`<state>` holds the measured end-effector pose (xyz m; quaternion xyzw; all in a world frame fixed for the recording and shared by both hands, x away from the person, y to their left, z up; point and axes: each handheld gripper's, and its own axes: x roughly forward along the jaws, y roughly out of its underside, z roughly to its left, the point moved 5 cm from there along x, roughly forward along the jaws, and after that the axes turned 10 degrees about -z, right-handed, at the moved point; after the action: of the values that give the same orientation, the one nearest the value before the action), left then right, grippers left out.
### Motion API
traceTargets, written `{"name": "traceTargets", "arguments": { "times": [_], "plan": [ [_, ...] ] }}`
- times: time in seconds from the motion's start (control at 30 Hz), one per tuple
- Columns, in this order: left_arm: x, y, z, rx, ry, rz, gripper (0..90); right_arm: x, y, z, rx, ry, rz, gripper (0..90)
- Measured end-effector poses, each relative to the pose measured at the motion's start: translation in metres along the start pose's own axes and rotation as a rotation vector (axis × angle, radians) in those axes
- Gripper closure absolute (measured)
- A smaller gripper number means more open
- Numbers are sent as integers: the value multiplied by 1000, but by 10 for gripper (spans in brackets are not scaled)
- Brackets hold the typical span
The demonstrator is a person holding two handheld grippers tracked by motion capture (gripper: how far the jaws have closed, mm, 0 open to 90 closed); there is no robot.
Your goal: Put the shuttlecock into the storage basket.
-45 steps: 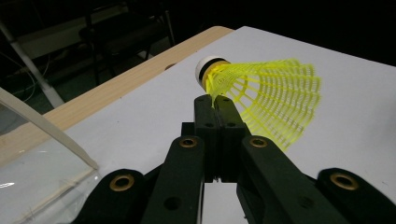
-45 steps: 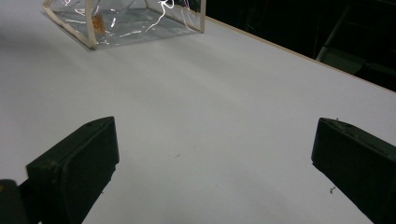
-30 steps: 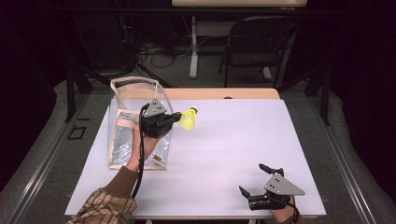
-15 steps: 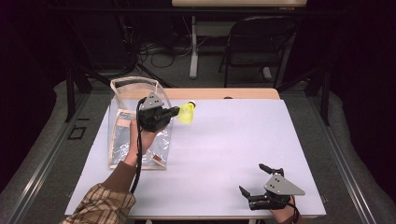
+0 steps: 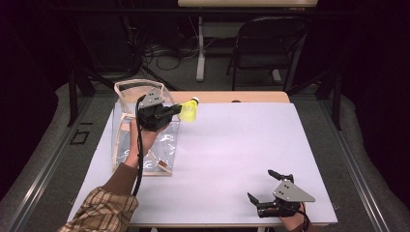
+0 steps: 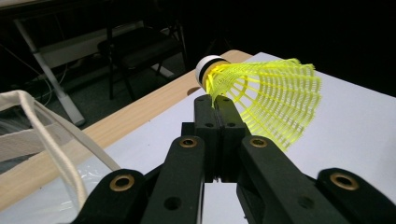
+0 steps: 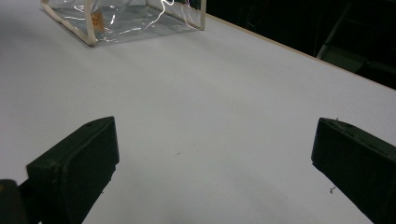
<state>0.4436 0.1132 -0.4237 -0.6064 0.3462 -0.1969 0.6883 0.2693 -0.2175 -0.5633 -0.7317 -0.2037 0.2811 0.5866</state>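
A yellow plastic shuttlecock (image 5: pixel 189 112) (image 6: pixel 266 100) with a white cork tip is pinched by its mesh skirt in my left gripper (image 5: pixel 177 110) (image 6: pixel 215 103), which is shut on it and held above the table at the right top edge of a clear plastic bag (image 5: pixel 140 133) with cream piping. The bag (image 7: pixel 126 18) stands upright on the white table (image 5: pixel 241 145), its top open. My right gripper (image 5: pixel 263 186) (image 7: pixel 210 154) rests low near the table's front right edge, jaws wide open with nothing between them.
A cream handle strap (image 6: pixel 51 135) of the bag arcs at the left of the left gripper view. A wooden strip (image 5: pixel 241 96) borders the table's far edge. Beyond it stand a dark chair (image 5: pixel 266 48) and desk legs with cables on the floor.
My left gripper has carried the shuttlecock up and slightly back-left, closer to the bag's top rim. The right gripper has stayed put.
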Motion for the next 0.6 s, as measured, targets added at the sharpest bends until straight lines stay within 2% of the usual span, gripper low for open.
{"name": "traceTargets", "arguments": {
  "times": [0.6],
  "plan": [
    [-8,-14,12,0,-25,-23,900,0,0,0,-2,0,3,1]
  ]
}}
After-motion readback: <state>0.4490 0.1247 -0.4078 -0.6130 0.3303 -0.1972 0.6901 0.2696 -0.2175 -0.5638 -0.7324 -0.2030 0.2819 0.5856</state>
